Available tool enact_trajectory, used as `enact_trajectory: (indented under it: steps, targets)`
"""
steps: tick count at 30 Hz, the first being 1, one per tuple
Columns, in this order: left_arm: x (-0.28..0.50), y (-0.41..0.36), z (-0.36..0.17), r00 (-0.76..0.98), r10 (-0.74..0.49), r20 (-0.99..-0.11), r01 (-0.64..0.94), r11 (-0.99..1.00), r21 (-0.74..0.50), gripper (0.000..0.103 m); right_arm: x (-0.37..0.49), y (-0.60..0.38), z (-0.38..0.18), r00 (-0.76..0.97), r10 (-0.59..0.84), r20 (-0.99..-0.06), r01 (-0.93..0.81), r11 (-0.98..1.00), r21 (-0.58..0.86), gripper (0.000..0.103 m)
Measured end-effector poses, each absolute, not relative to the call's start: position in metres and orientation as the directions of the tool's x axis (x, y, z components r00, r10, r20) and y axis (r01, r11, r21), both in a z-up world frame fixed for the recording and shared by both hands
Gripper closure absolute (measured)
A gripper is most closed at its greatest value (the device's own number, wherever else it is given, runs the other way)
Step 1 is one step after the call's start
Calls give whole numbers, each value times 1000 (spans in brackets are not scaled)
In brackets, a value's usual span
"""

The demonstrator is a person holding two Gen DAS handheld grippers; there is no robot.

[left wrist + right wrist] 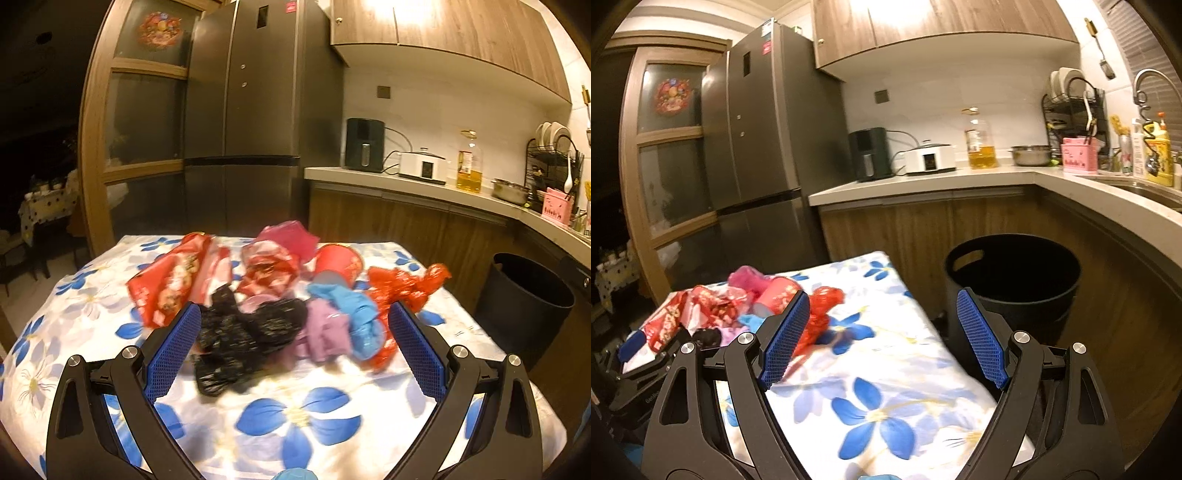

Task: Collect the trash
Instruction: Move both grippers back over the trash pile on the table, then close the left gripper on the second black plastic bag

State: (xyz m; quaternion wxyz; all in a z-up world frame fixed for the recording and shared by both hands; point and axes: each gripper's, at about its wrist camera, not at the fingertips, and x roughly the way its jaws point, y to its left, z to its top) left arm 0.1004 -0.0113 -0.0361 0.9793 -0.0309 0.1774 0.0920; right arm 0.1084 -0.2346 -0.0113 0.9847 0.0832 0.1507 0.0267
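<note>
Trash pile [280,295] sits mid-worktop toward the far edge; black crumpled bag [240,339] is nearest, long axis running roughly left-right between the jaws. Left gripper [295,332] wide open, empty, hovering at the bag. Judgement: lower until both pads straddle the bag alone, then close, avoiding the floral cloth [295,413]. Right gripper [882,332] wide open, empty, over the worktop's right edge. Black bin [1015,280] on the floor beyond that edge.

Right gripper [882,339] hangs wide apart over the blue-flowered white tablecloth [886,387]. Round black plastic bin [1015,280] sits at one o'clock, crumpled red plastic wrappers [822,314] heaped at ten o'clock.
</note>
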Motion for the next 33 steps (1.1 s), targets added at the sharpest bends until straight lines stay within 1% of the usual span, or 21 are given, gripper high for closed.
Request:
enact_trajectory:
  steps: [7, 12, 19, 20, 22, 23, 24, 25, 26, 27, 28, 29, 31, 32, 33]
  targets:
    - [100, 8, -50, 919, 173, -356, -192, 981, -18, 6, 120, -214, -18, 942, 122, -312, -69, 982, 174, 22]
    - [115, 10, -60, 911, 159, -381, -167, 986, 11, 6, 128, -209, -23, 938, 131, -322, -76, 981, 177, 22]
    - [151, 20, -67, 865, 170, -472, -181, 983, 21, 6, 140, -200, -28, 932, 132, -337, -75, 982, 175, 22]
    - [155, 20, -68, 860, 174, -480, -182, 983, 31, 8, 143, -197, -30, 931, 133, -340, -77, 982, 174, 22]
    - [162, 20, -73, 845, 170, -508, -176, 984, 38, 20, 148, -193, -33, 926, 138, -350, -81, 982, 173, 22]
    - [164, 21, -76, 836, 161, -524, -167, 985, 36, 33, 152, -189, -36, 922, 144, -359, -85, 981, 173, 22]
    - [167, 21, -80, 825, 153, -544, -162, 986, 32, 42, 154, -187, -37, 919, 148, -367, -89, 981, 173, 22]
    - [168, 23, -82, 820, 148, -553, -161, 987, 26, 46, 156, -183, -39, 914, 156, -375, -96, 980, 173, 22]
    - [169, 25, -83, 817, 141, -559, -160, 987, 15, 55, 158, -179, -41, 910, 164, -381, -105, 980, 171, 22]
    - [168, 28, -84, 818, 129, -560, -160, 987, -6, 67, 159, -176, -43, 908, 168, -384, -111, 980, 166, 22]
    - [167, 31, -83, 820, 123, -559, -160, 987, -18, 72, 161, -172, -44, 905, 172, -390, -116, 980, 162, 22]
    - [166, 33, -83, 822, 114, -558, -159, 987, -32, 80, 164, -167, -47, 899, 178, -400, -125, 980, 156, 22]
    - [162, 37, -81, 828, 97, -552, -153, 987, -56, 90, 167, -160, -51, 889, 195, -414, -142, 977, 156, 24]
    - [158, 38, -80, 834, 93, -544, -150, 987, -62, 93, 169, -154, -53, 882, 207, -423, -155, 976, 153, 27]
    - [154, 38, -78, 840, 90, -534, -148, 987, -66, 95, 170, -151, -54, 879, 213, -427, -164, 975, 150, 28]
